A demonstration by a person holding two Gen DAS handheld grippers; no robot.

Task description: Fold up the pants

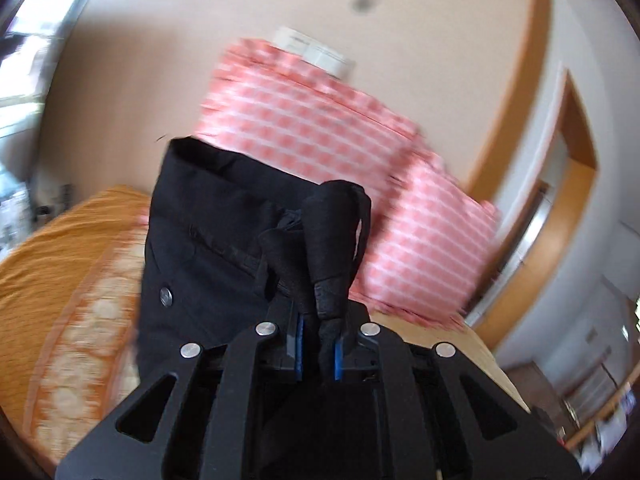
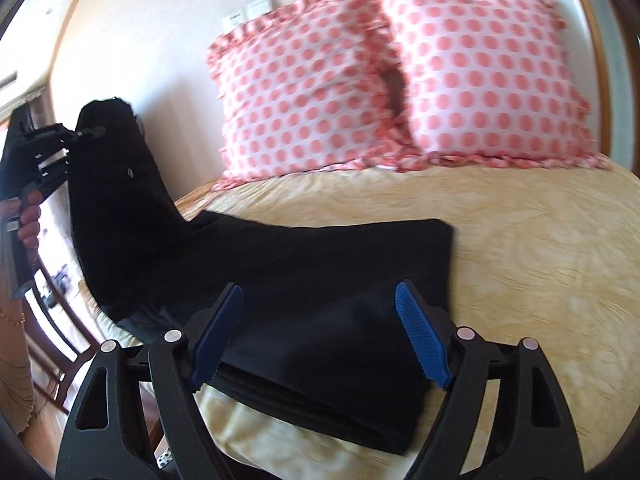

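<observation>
Black pants [image 2: 304, 280] lie partly folded on the yellow bedspread [image 2: 540, 264]. Their waist end [image 2: 112, 168], with a metal button, is lifted up at the left. My left gripper [image 1: 318, 344] is shut on the pants' waistband fabric [image 1: 328, 240]; the waist with the button [image 1: 165, 296] hangs beside it. It also shows in the right wrist view [image 2: 86, 133], held by a hand. My right gripper [image 2: 320, 332] is open, its blue pads [image 2: 420, 336] spread above the folded leg end near the bed's front edge, holding nothing.
Two pink polka-dot pillows [image 2: 400, 92] lean on the wall at the bed's head. An orange patterned cover [image 1: 72, 280] shows in the left wrist view. A wooden door frame [image 1: 576, 184] is at the right, furniture [image 2: 52, 308] beside the bed at the left.
</observation>
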